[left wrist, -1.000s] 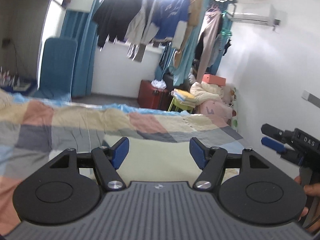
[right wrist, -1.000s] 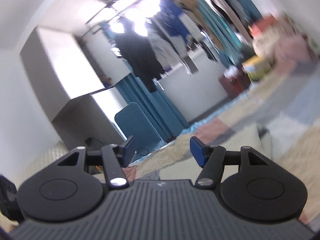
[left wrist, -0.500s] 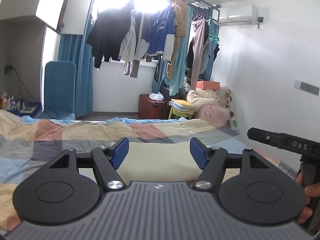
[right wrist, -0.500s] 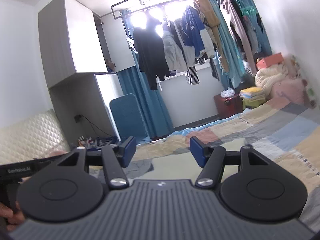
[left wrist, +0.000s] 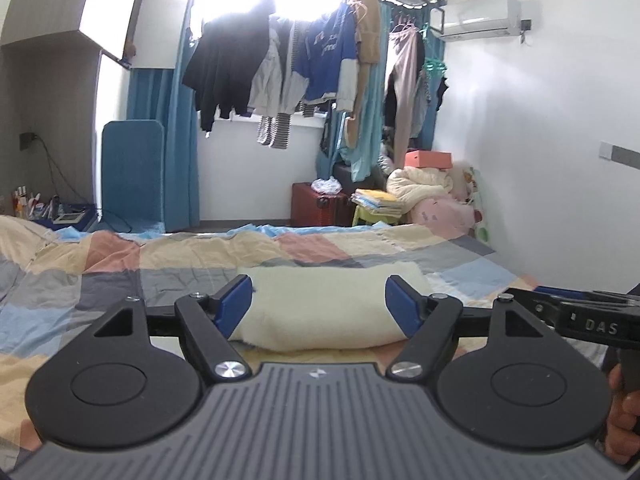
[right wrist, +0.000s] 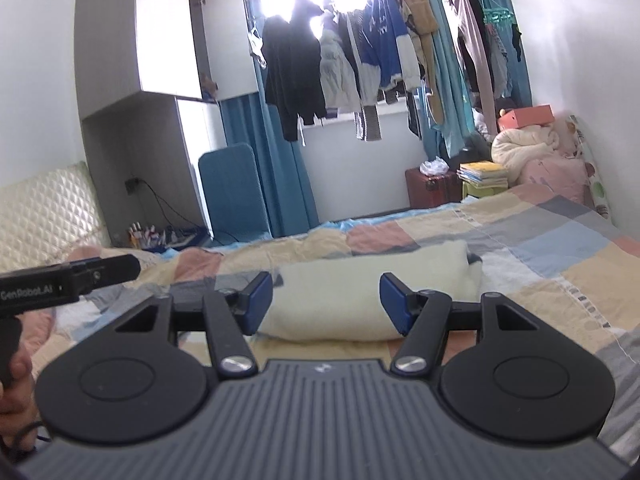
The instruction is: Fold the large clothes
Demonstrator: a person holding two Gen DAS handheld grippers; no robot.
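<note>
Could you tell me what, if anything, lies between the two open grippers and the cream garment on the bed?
Nothing visible does. The cream garment lies folded on the patchwork bedspread, straight ahead of the left gripper and right gripper, both open and empty.

Both wrist views look low across the bed toward the window wall, sharing the folded cream garment close ahead.

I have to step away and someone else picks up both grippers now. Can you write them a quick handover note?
Left gripper: open, its jaws have just been opening, nothing between the pads.
Right gripper: open, holding nothing.
Cream garment: a folded bundle on the checked bedspread, just ahead of both grippers.
Done: it looks already folded over.
Left: probably a further fold, or moving it aside.
</note>
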